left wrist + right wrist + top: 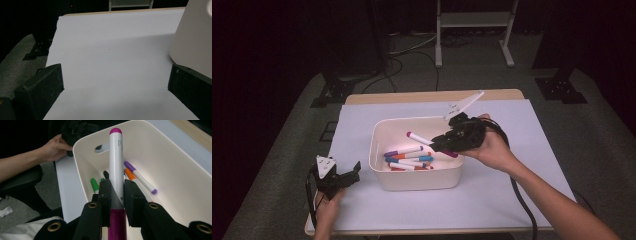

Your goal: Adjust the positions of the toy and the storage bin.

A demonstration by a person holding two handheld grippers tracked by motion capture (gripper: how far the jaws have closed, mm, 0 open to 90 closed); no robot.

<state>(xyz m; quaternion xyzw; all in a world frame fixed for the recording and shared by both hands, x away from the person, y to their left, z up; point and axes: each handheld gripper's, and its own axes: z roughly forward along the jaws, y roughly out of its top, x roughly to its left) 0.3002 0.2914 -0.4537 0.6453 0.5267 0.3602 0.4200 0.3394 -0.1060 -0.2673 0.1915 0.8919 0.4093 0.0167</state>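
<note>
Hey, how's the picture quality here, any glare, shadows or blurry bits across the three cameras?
High view: dim, dark surround, soft overall; the white bin is the brightest thing. Left gripper view: a broad soft shadow crosses the white sheet, and the near jaws are slightly out of focus. Right gripper view: the magenta marker is sharp, bright light washes out the bin's inner wall, and the person's hand sits in dimmer light.

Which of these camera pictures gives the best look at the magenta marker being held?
The right gripper view: the magenta marker stands large and sharp between the right tool's pads, over the white bin. In the high view it is a small sliver poking from that tool. The left gripper view has the bin's outer wall and the table sheet.
</note>
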